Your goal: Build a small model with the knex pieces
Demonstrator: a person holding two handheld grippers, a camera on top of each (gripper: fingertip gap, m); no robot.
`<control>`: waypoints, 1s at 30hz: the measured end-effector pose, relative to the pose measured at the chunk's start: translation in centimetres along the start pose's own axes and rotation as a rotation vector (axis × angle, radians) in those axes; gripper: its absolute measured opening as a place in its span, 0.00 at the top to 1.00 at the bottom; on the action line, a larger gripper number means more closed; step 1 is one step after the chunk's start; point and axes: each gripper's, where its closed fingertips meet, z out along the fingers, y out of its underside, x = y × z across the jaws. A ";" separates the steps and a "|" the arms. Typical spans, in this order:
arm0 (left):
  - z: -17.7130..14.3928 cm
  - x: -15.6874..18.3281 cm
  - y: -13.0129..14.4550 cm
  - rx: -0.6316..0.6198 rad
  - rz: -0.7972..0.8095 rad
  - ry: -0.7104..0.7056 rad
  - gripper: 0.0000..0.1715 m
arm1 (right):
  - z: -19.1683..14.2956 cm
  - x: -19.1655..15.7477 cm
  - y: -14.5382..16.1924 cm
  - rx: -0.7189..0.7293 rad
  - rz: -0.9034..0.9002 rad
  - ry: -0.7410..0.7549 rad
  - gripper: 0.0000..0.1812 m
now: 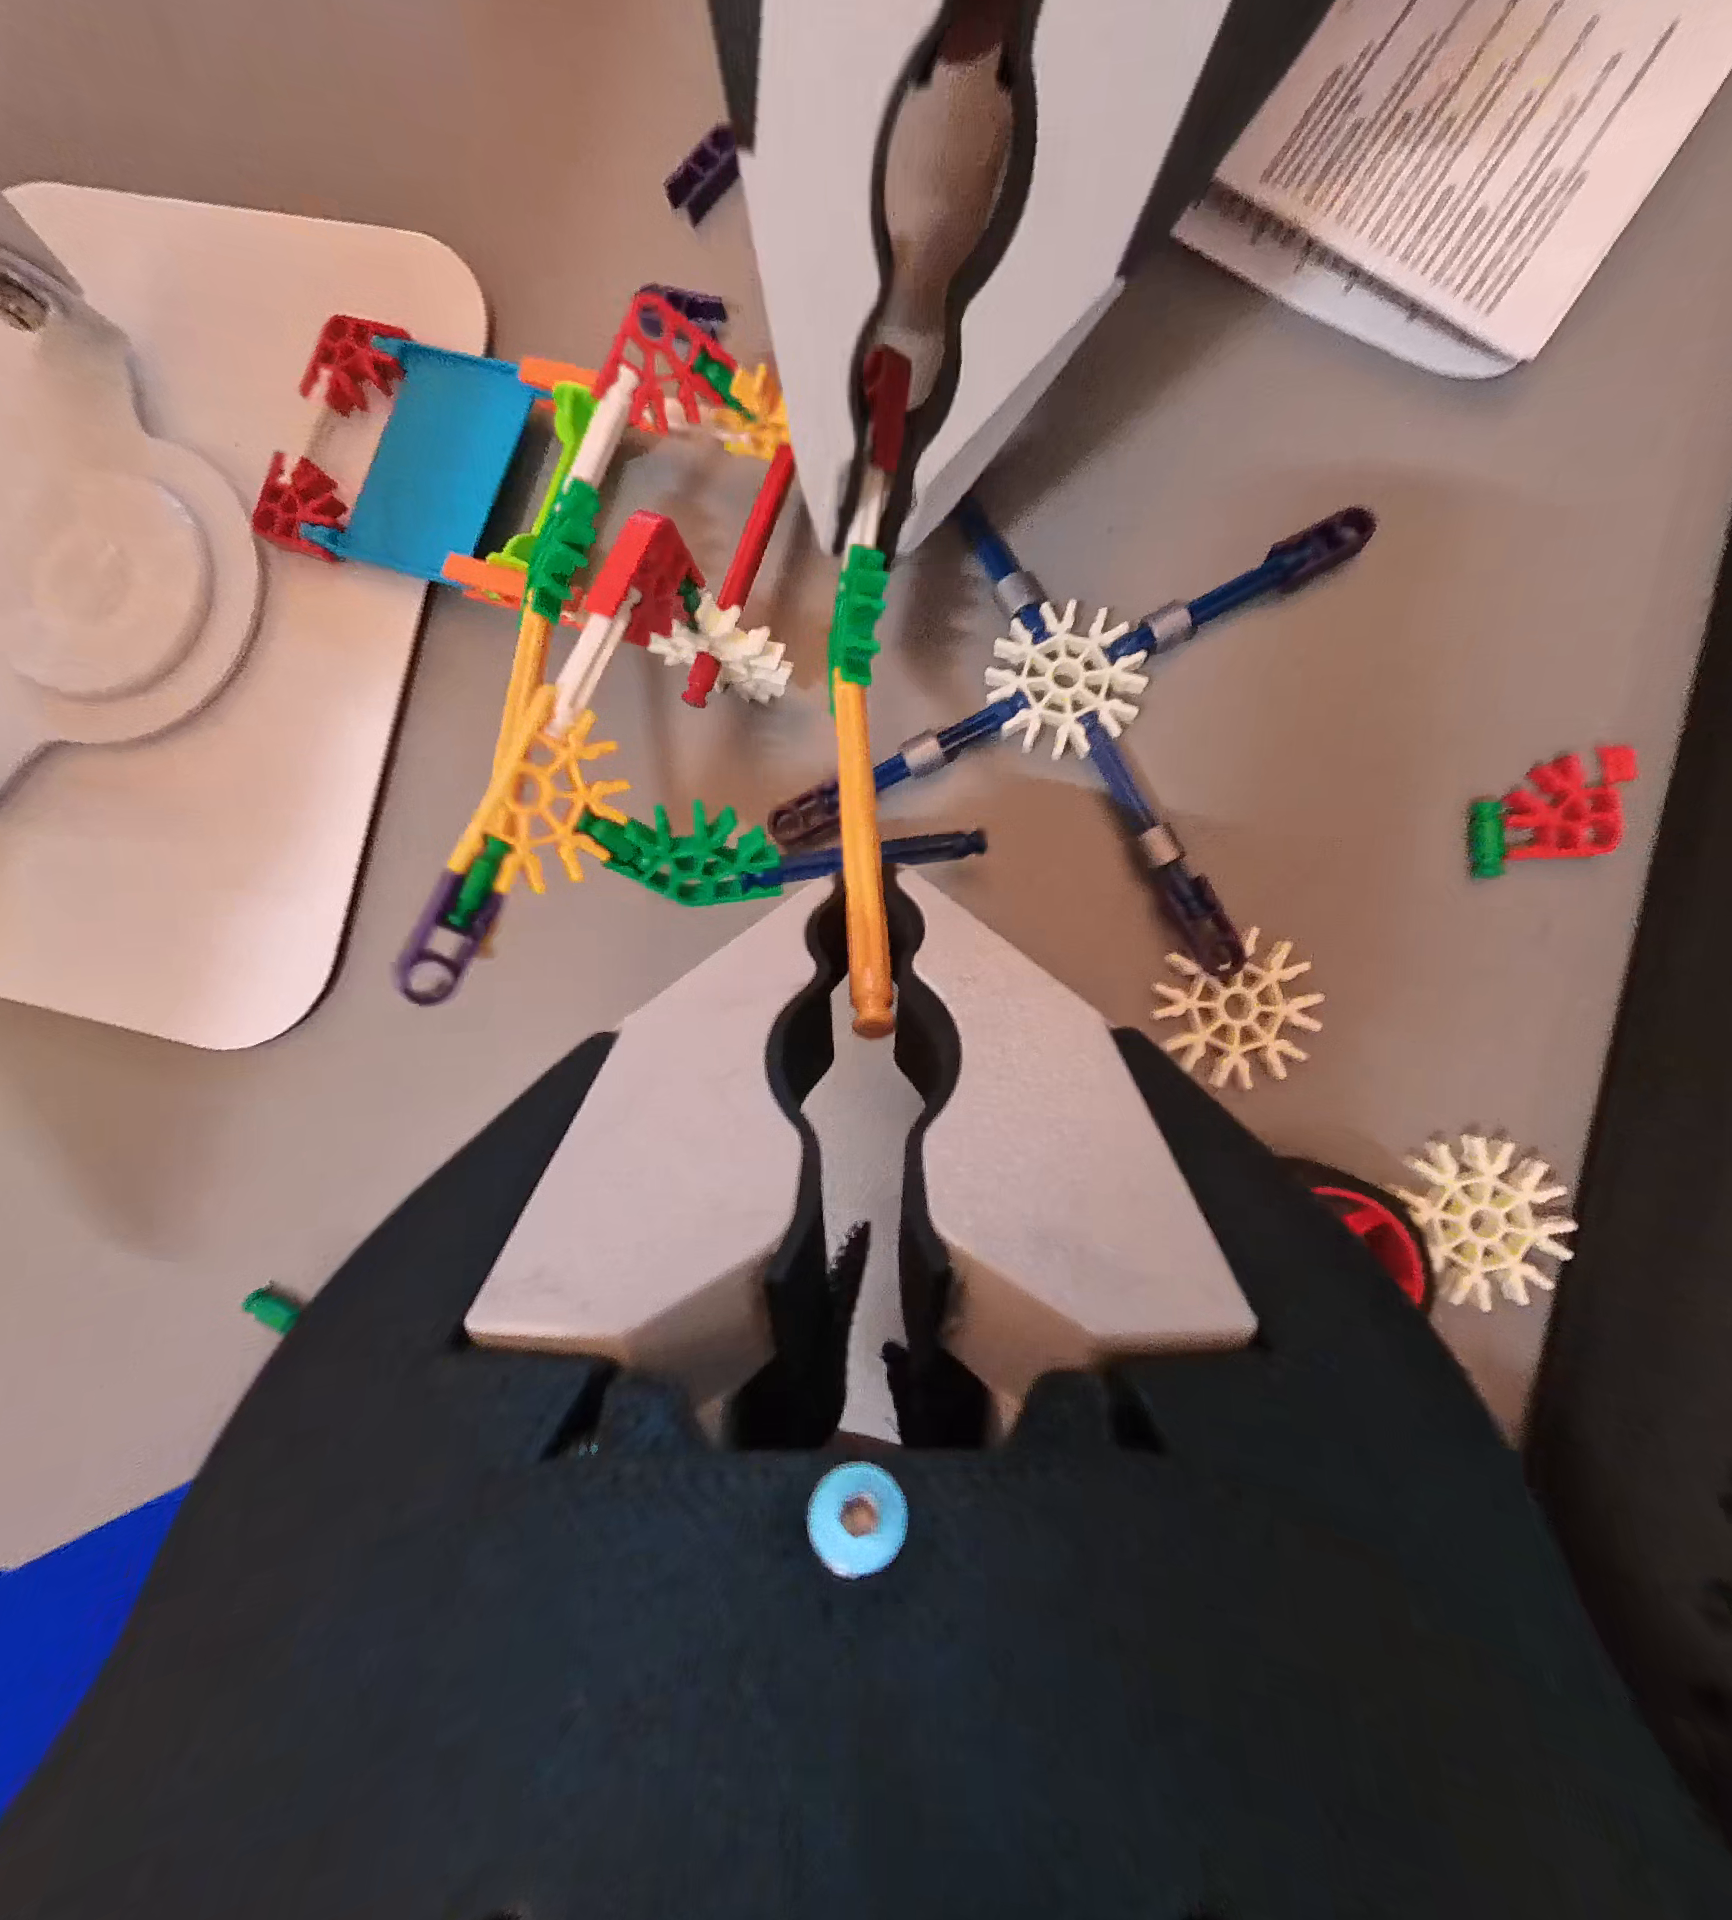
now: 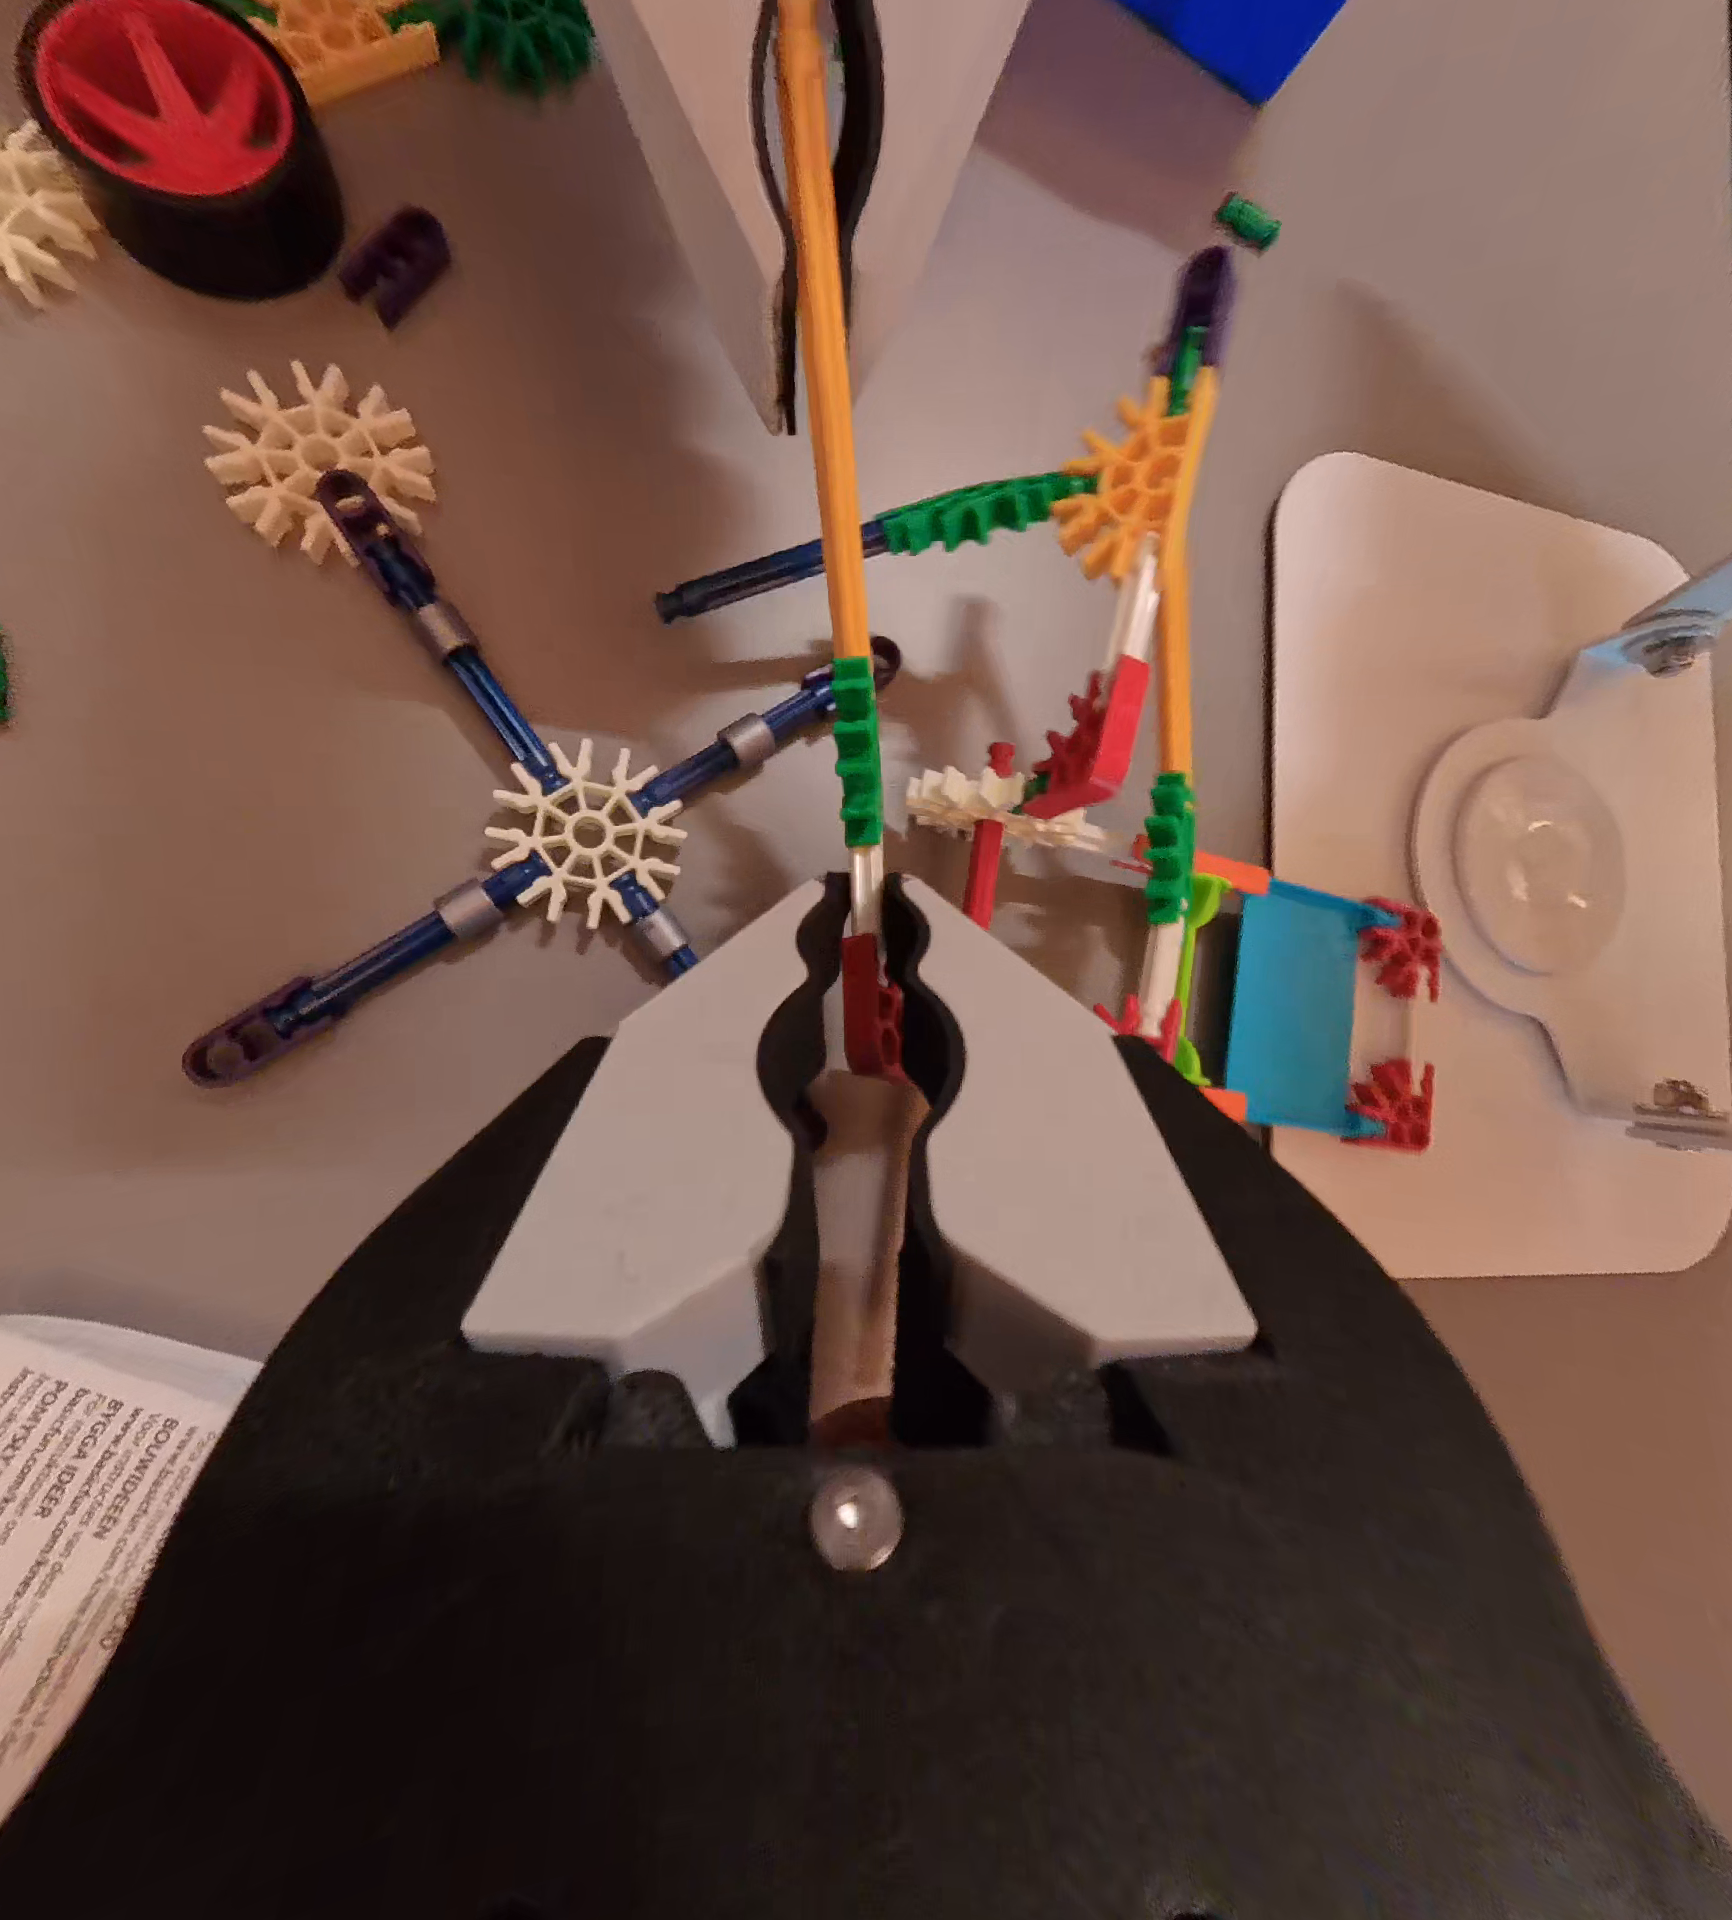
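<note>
- Black-and-grey left tongs [image 1: 867, 935], nearest the lens at lower centre of the left wrist view, pinch the knobbed end of a yellow rod [image 1: 860, 821].
- That rod runs up the frame into a green connector [image 1: 859, 623], then a short white rod [image 1: 867, 514] and a dark red connector [image 1: 885, 416], forming one thin chain held clear of the grey surface [image 1: 1309, 436].
- Right tongs [image 2: 867, 904], at centre of the right wrist view, are pressed onto the chain's other end, gripping the dark red connector and white rod.
- Left of the chain in the left wrist view stands a multicoloured rod-and-connector model [image 1: 571, 582] with a blue panel [image 1: 441, 468], partly over a white base plate [image 1: 166, 883].
- Right of the chain lies a white snowflake hub [image 1: 1064, 677] with four blue rods ending in purple clips.
- Loose pieces sit at the right of that frame: a cream snowflake connector [image 1: 1238, 1008], another [image 1: 1485, 1221] beside a red wheel [image 1: 1381, 1236], and a red-and-green cluster [image 1: 1558, 808].
- A printed booklet [image 1: 1444, 177] fills the upper right corner; whether the chain touches the model is hard to tell.
</note>
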 end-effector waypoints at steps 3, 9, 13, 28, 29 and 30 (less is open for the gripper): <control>0.0 -0.2 -0.1 0.025 0.001 -0.016 0.99 | 0.2 -0.1 0.0 0.017 0.037 -0.028 0.97; -2.6 -3.2 -2.3 0.002 0.370 -0.524 0.78 | -0.6 0.4 -0.1 0.100 0.181 -0.116 0.97; -2.7 -2.5 -4.6 -0.012 0.712 -0.834 0.82 | -0.9 0.5 0.1 0.124 0.237 -0.160 0.97; -0.2 3.4 -7.6 0.073 1.090 -1.046 0.83 | -1.0 0.1 0.1 0.146 0.297 -0.238 0.98; 0.6 3.0 -7.1 0.030 1.096 -1.024 0.83 | -1.0 0.0 0.1 0.147 0.299 -0.243 0.98; 1.1 2.2 -6.5 -0.034 1.097 -1.017 0.82 | -1.0 0.0 0.0 0.148 0.301 -0.247 0.97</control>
